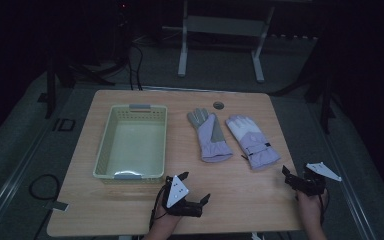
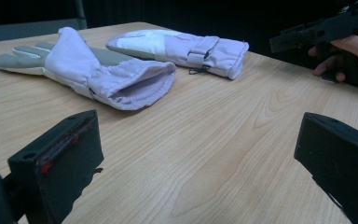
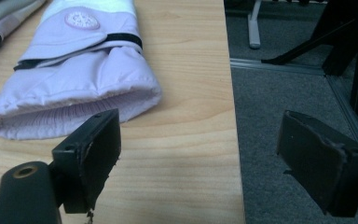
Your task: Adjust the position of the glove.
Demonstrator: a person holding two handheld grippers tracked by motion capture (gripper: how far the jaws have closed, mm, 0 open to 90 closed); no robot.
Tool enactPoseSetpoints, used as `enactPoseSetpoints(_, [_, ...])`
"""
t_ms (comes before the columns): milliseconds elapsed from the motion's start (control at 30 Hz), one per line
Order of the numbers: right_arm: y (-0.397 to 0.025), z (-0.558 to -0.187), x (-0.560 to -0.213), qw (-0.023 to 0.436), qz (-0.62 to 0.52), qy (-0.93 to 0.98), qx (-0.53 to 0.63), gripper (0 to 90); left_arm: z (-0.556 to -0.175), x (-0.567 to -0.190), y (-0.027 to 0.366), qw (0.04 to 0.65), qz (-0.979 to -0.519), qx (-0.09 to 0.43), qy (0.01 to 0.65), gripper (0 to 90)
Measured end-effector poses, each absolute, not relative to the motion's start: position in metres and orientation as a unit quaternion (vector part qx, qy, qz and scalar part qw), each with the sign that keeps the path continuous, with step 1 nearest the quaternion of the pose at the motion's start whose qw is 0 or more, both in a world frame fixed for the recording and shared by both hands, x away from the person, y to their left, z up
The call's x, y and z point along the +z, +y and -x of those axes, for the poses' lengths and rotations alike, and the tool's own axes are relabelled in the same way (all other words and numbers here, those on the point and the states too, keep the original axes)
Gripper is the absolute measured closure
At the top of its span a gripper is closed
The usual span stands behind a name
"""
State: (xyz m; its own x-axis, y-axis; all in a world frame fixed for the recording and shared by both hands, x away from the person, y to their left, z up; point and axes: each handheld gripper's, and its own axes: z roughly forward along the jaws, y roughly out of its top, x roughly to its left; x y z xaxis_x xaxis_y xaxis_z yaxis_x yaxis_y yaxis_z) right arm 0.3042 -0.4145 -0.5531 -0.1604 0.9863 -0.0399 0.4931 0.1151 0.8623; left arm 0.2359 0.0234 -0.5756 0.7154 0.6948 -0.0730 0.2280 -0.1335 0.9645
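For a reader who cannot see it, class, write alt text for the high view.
Two lilac gloves, left glove and right glove, lie beside an empty cream basket on a wooden table. Near its front edge, the left gripper and right gripper are open.

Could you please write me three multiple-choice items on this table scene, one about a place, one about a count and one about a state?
1. Where does the basket stand?
A. Left of the gloves
B. Right of the gloves
C. On top of a glove

2. How many gloves lie on the table?
A. One
B. Two
C. Three

3. What is in the basket?
A. A glove
B. Nothing
C. A gripper

Answers: 1 A, since it stands left of the left glove and the right glove. 2 B, a lilac pair side by side. 3 B, its bare floor shows in the high view.
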Motion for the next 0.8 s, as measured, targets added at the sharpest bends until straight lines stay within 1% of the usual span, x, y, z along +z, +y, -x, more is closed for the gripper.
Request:
enactPoseSetpoints(200, [-0.410, -0.305, -0.554, 0.319, -0.554, 0.684, 0.352, 12.3, -0.235, -0.576, 0.023, 0.575, -0.726, 0.206, 0.317, 1.1])
enactPoseSetpoints(233, [-0.410, -0.305, -0.554, 0.316, -0.552, 0.687, 0.353, 14.1, -0.235, -0.576, 0.023, 0.575, -0.726, 0.206, 0.317, 1.1])
enactPoseSetpoints(333, [-0.410, -0.305, -0.555, 0.281, -0.548, 0.702, 0.358, 14.7, -0.235, -0.576, 0.023, 0.575, -0.726, 0.206, 0.316, 1.1])
enactPoseSetpoints(433, [-0.408, -0.303, -0.555, 0.280, -0.545, 0.703, 0.361, 15.3, -0.235, -0.576, 0.022, 0.575, -0.726, 0.206, 0.315, 1.1])
enactPoseSetpoints(533, [-0.407, -0.306, -0.553, 0.248, -0.563, 0.699, 0.364, 15.3, -0.235, -0.576, 0.023, 0.575, -0.726, 0.206, 0.315, 1.1])
enactPoseSetpoints(567, [-0.406, -0.307, -0.553, 0.244, -0.567, 0.699, 0.363, 15.0, -0.235, -0.576, 0.023, 0.575, -0.726, 0.206, 0.316, 1.1])
enactPoseSetpoints(600, [-0.404, -0.309, -0.551, 0.243, -0.572, 0.696, 0.360, 13.8, -0.235, -0.576, 0.023, 0.575, -0.726, 0.206, 0.316, 1.1])
enactPoseSetpoints(800, [-0.392, -0.308, -0.534, 0.255, -0.547, 0.706, 0.372, 13.8, -0.235, -0.576, 0.022, 0.575, -0.727, 0.205, 0.314, 1.1])
